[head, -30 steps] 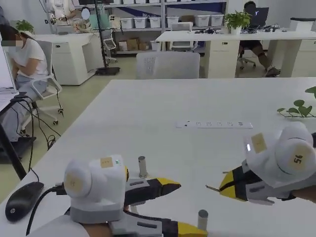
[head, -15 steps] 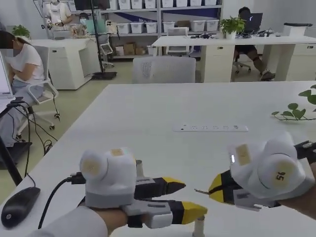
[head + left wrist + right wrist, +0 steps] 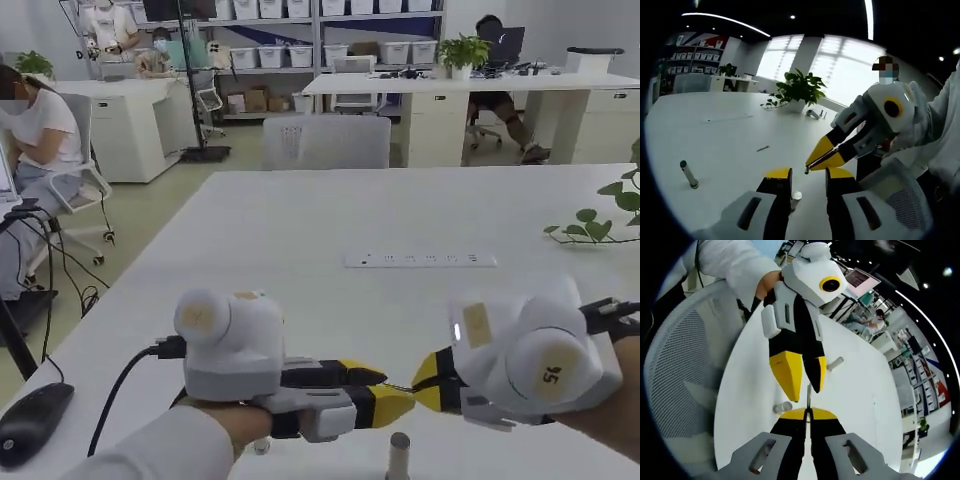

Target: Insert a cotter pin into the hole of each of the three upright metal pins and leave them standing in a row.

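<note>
My right gripper (image 3: 808, 412) is shut on a thin cotter pin (image 3: 808, 394) that sticks straight out from its tips. The pin's end reaches in between the parted jaws of my left gripper (image 3: 807, 175), which is open with nothing gripped. In the head view the left gripper (image 3: 385, 392) and right gripper (image 3: 425, 385) meet tip to tip above the table. An upright metal pin (image 3: 399, 455) stands just below them. The left gripper view shows that metal pin (image 3: 796, 196) under the jaws, a second metal pin (image 3: 688, 174) further left, and a spare cotter pin (image 3: 762, 148) lying flat.
A white power strip (image 3: 420, 260) lies mid-table, with plant leaves (image 3: 600, 220) at the right edge. A black mouse (image 3: 30, 420) with its cable sits at the near left. A grey chair (image 3: 325, 140) stands behind the table, and people sit at desks beyond.
The two grippers have closed in on each other: their tips were well apart and now almost touch, the cotter pin reaching the left jaws. The head camera tilted up a little.
</note>
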`<state>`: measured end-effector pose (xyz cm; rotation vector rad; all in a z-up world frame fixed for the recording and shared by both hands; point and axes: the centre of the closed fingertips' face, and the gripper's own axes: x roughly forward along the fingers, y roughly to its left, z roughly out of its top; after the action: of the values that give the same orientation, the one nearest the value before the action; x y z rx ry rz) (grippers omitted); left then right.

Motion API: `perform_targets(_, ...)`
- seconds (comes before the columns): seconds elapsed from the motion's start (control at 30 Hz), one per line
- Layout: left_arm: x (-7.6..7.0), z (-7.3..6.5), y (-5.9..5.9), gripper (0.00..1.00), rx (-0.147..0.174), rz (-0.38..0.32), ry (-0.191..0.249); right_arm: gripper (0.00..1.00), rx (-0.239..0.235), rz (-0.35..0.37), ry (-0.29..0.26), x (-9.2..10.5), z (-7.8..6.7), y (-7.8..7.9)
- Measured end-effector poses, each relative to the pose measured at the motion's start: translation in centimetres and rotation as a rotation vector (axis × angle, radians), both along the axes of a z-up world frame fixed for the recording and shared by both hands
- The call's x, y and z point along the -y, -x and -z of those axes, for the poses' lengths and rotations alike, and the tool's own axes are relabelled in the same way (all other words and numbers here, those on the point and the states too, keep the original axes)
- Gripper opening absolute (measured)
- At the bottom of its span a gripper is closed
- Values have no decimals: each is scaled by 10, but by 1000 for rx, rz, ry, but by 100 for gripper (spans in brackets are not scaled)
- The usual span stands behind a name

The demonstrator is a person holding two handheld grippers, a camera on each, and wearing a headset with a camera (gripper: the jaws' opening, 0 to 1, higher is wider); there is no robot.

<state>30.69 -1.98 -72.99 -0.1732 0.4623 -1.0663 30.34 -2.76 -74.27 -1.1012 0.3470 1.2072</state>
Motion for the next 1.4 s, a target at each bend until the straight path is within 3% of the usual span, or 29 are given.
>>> perform_targets(0.4, 9, 2, 0, 14, -107, -5, 49, 2, 61, -33, 23, 0, -2, 3)
perform_targets(0.8, 11, 8, 1, 3, -150, -4, 42, 2, 84, -55, 44, 0, 0, 5)
perform_targets(1.03, 12, 13, 3, 1, -219, -9, 56, 2, 95, -70, 58, 1, 3, 7)
perform_targets(1.17, 12, 13, 4, 1, -241, -15, 66, 3, 95, -75, 59, 1, 4, 7)
perform_targets(1.4, 12, 12, 4, 0, -233, -17, 67, 4, 94, -72, 66, 1, 3, 7)
